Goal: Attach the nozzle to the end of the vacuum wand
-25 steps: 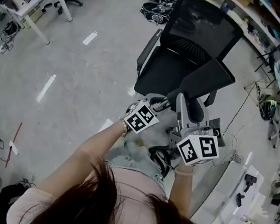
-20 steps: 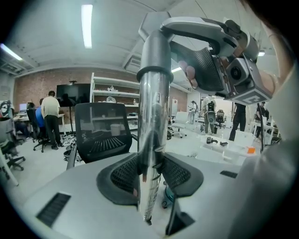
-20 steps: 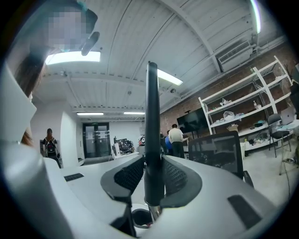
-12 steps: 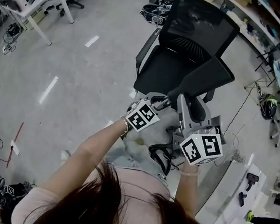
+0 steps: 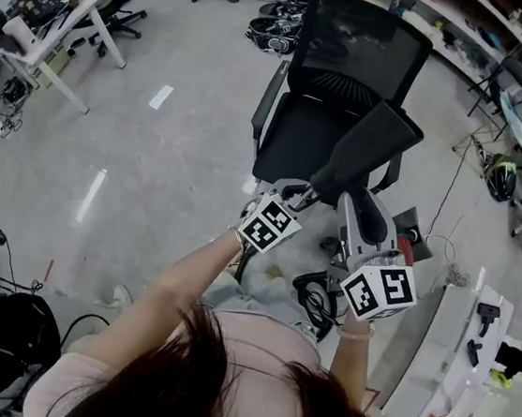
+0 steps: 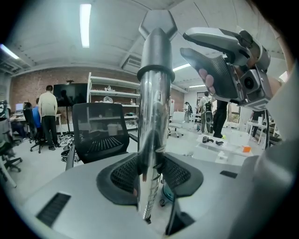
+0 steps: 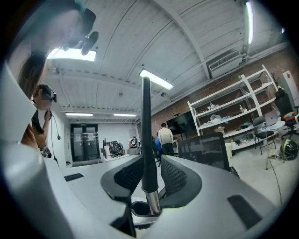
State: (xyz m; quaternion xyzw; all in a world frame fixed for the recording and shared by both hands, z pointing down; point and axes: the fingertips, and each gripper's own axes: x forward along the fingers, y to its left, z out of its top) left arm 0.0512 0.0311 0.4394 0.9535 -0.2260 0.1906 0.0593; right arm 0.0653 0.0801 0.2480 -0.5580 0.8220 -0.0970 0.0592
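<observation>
A chrome vacuum wand (image 6: 152, 140) stands upright between the pads of my left gripper (image 6: 149, 179), which is shut on it. On its upper end sits the flat black nozzle (image 5: 367, 150), which widens out over the chair. My right gripper (image 7: 148, 182) is shut on the nozzle's (image 7: 147, 140) round base, with a chrome neck just below the pads. In the head view the left gripper (image 5: 291, 195) and the right gripper (image 5: 344, 189) meet at the nozzle's narrow end. Whether the two parts are locked together I cannot tell.
A black mesh office chair (image 5: 294, 131) stands directly beneath the nozzle. A white desk (image 5: 36, 43) is at the far left. A white table (image 5: 451, 349) with small tools is at the right, with shelves (image 5: 509, 35) behind it. People (image 6: 46, 112) stand in the background.
My right gripper has drifted a little to the right and nearer to me. The left gripper keeps its hold and place. The head view has shifted over the floor.
</observation>
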